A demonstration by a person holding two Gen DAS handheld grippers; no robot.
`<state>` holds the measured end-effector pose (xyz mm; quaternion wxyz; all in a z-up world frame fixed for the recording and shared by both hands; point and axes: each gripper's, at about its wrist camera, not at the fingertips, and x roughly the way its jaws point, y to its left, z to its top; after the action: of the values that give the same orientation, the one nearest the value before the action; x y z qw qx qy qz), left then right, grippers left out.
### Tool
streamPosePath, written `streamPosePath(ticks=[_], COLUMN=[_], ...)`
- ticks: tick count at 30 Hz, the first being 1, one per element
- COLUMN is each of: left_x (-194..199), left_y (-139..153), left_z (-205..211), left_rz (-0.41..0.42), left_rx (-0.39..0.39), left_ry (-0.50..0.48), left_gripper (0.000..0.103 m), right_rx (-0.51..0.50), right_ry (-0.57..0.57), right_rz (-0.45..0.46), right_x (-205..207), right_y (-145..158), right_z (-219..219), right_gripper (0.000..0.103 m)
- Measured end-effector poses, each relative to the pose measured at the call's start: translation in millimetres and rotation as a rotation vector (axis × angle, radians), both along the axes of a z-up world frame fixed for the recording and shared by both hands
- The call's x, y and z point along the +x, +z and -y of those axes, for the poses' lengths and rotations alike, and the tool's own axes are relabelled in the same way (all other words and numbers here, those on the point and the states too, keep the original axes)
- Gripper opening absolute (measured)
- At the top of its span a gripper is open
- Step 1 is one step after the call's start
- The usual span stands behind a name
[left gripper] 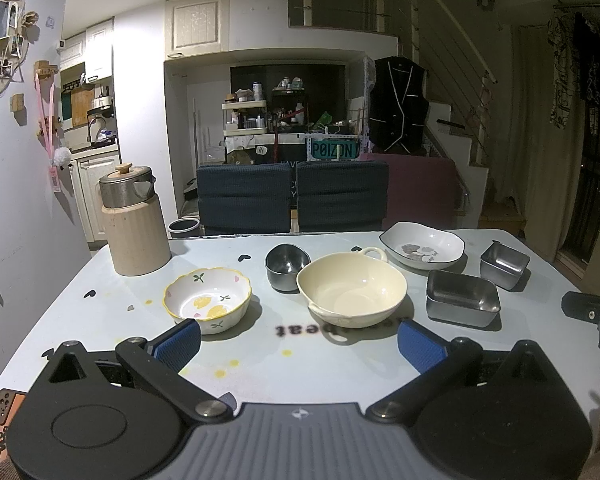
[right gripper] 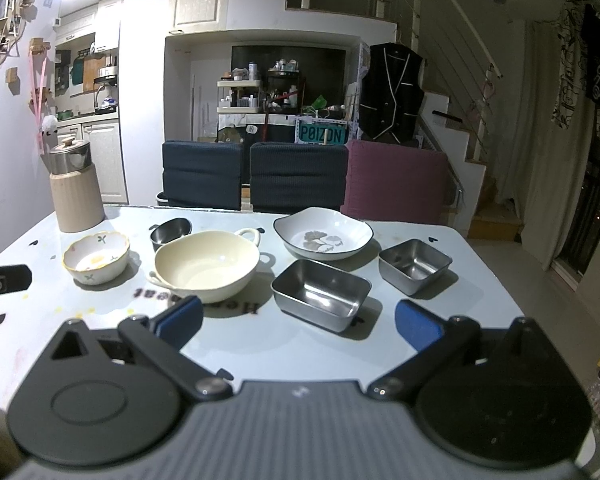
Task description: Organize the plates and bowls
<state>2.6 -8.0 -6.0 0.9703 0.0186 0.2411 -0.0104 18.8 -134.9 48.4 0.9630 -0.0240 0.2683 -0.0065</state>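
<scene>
On the pale table (left gripper: 260, 344) stand a lemon-print bowl (left gripper: 207, 298) (right gripper: 96, 256), a cream two-handled bowl (left gripper: 352, 288) (right gripper: 207, 264), a small round steel cup (left gripper: 287, 266) (right gripper: 170, 233), a white dish with a dark rim (left gripper: 423, 245) (right gripper: 323, 236), a larger steel tray (left gripper: 463, 298) (right gripper: 321, 294) and a smaller steel tray (left gripper: 504, 265) (right gripper: 414, 265). My left gripper (left gripper: 300, 344) is open and empty, just before the lemon and cream bowls. My right gripper (right gripper: 300, 322) is open and empty, just before the larger steel tray.
A beige canister with a steel lid (left gripper: 134, 224) (right gripper: 75, 188) stands at the table's far left. Two dark blue chairs (left gripper: 292, 196) and a purple chair (right gripper: 396, 186) line the far edge. The right gripper's edge shows at the right of the left wrist view (left gripper: 592, 316).
</scene>
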Motion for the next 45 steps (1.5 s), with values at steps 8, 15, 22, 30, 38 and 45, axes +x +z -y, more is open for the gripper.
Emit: streamPosePath(ticks=[8, 15, 22, 30, 38, 45], left_x=[0.1, 3.9, 26.3, 70.0, 126.9, 190.8], left_y=[-1.0, 5.4, 21.4, 45.8, 66.8, 76.2], left_z=[-0.3, -5.8, -9.3, 0.7, 20.9, 41.1], left_rz=[-0.001, -0.011, 0.011, 0.063, 0.095, 0.098], left_rx=[0.0, -0.024, -0.007, 0.036, 0.044, 0.036], left_ry=[0.002, -0.011, -0.016, -0.109, -0.188, -0.219], left_gripper=[0.103, 0.103, 0.103, 0.103, 0.103, 0.103], right_rx=[0.001, 0.004, 0.042, 0.034, 0.095, 0.216], right_ry=[-0.002, -0.011, -0.06, -0.08, -0.146, -0.202], right_rz=[0.0, 0.003, 0.029, 0.078, 0.13, 0.11], right_x=[0.4, 0.1, 7.7, 39.5, 87.9, 152.2], right_y=[-0.1, 1.0, 5.9, 17.0, 32.8, 28.5], right_z=[-0.3, -0.5, 7.8, 17.3, 37.2, 66.5], right_gripper=[0.103, 0.103, 0.103, 0.103, 0.103, 0.103])
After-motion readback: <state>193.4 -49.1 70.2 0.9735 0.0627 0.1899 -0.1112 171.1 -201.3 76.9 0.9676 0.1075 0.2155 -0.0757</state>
